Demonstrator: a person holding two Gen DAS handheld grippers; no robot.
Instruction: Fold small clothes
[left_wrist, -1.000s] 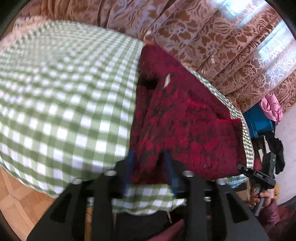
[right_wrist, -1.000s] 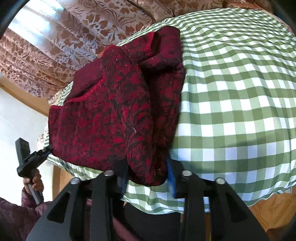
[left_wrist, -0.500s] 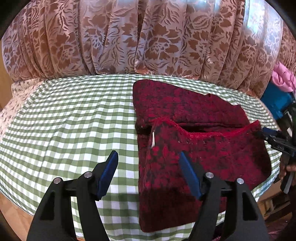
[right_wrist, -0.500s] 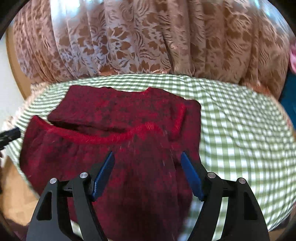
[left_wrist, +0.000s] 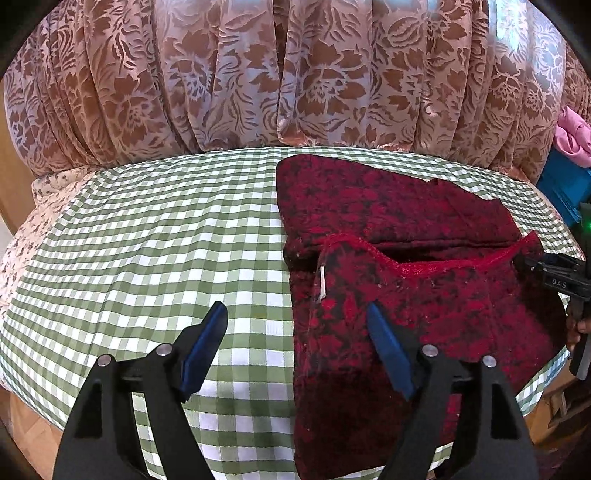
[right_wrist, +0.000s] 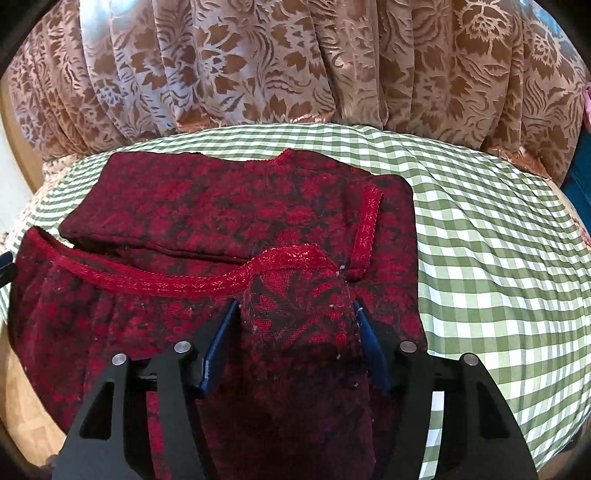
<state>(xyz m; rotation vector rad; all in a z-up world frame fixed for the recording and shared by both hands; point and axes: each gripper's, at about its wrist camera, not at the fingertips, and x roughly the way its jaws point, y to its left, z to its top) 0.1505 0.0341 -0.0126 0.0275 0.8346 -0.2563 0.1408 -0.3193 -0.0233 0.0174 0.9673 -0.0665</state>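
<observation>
Mid-fold on red garment (left_wrist: 406, 295). Left gripper (left_wrist: 297, 319) just spreading, empty, at 9 o'clock edge. Right gripper (right_wrist: 295, 314) just closing, bunched sleeve (right_wrist: 299, 306) between pads. Next: lay sleeve inward.

One marking is legible. In the left wrist view, the letters "DAS" are printed in light characters on the black body of the right tool (left_wrist: 561, 275), at the right edge of the picture. Any further characters on that body are too small to read.

A small white tag (left_wrist: 322, 282) is sewn into the red garment (left_wrist: 406, 295); no print can be read on it.

The right wrist view shows no readable text, number, brand or sign.
</observation>
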